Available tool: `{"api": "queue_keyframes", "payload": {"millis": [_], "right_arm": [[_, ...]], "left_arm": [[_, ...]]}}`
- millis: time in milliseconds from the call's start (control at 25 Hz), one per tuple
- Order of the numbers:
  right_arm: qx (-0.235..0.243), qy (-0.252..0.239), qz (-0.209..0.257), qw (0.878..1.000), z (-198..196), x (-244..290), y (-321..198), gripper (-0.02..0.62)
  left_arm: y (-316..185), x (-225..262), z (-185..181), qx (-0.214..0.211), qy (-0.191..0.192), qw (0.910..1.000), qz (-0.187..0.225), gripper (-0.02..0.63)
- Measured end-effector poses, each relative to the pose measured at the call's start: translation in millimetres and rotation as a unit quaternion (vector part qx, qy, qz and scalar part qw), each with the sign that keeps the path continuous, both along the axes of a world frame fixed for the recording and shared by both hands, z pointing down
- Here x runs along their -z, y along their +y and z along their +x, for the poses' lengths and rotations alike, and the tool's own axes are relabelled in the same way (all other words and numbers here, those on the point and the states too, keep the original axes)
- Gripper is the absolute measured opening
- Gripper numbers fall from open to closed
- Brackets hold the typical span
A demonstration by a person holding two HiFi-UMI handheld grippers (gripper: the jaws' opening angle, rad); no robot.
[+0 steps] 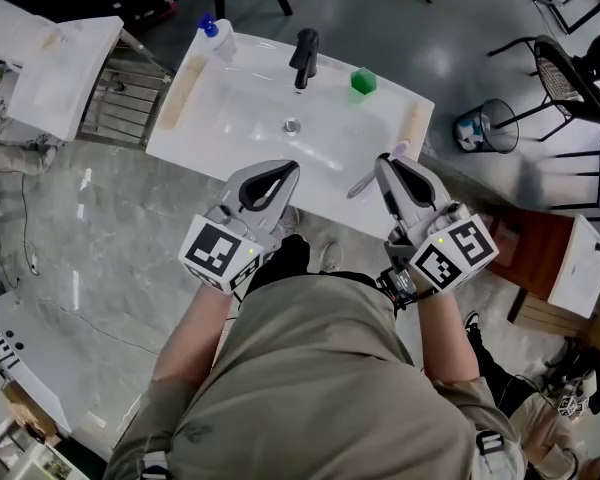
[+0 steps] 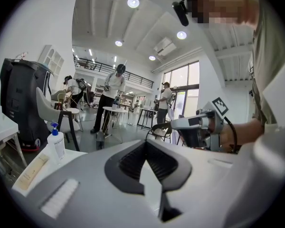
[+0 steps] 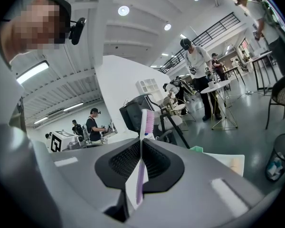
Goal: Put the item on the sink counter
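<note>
- Hidden parts: in the head view the right claw [image 1: 388, 160] covers most of the lilac plastic toothbrush [image 3: 140, 175]. Only its handle end and its bristle tip show there.
- The person's torso cuts off the near edge of the white glossy sink table [image 1: 370, 118].
- Right claw: clenched on the toothbrush handle. The pink-and-white bristle head projects past the jaw tips.
- Toothbrush location: in the right claw, nearer the person than the black faucet [image 1: 304, 58] and to its right, over the table's near edge. Contact with the table cannot be determined.
- Left claw [image 1: 292, 165]: jaws pressed together, nothing between them. It hangs nearer the person than the faucet.
- Basin: rounded rectangular recess directly in front of the faucet, with a metal drain [image 1: 292, 125] at its centre.
- Black wire wastebasket [image 1: 485, 126]: on the floor, well to the right of the faucet. It holds a blue-and-white item, too small to identify.
- Small green translucent block [image 1: 362, 82]: just right of the faucet. Exact form unclear.
- Clear pump bottle with blue top [image 1: 218, 36]: left of the faucet, at the table's rear corner.
- Flat beige strip [image 1: 180, 93]: along the table's left edge. A second one [image 1: 412, 123] lies right of the faucet.
</note>
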State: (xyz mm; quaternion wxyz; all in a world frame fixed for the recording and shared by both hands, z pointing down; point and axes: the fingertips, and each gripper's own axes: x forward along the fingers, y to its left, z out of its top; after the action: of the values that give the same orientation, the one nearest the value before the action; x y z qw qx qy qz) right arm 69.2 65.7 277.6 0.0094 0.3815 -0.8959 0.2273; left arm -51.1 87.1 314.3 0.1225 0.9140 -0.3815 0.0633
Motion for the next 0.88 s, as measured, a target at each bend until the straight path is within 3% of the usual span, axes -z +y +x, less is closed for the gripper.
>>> {"api": "queue_keyframes", "payload": {"millis": [880], "right_arm": [[-0.053, 0.023, 0.007, 0.998, -46.8, 0.6, -55.0, 0.025]], "left_arm": [[-63.8, -3.7, -42.4, -0.061, 0.007, 0.9981, 0.004, 0.005]]}}
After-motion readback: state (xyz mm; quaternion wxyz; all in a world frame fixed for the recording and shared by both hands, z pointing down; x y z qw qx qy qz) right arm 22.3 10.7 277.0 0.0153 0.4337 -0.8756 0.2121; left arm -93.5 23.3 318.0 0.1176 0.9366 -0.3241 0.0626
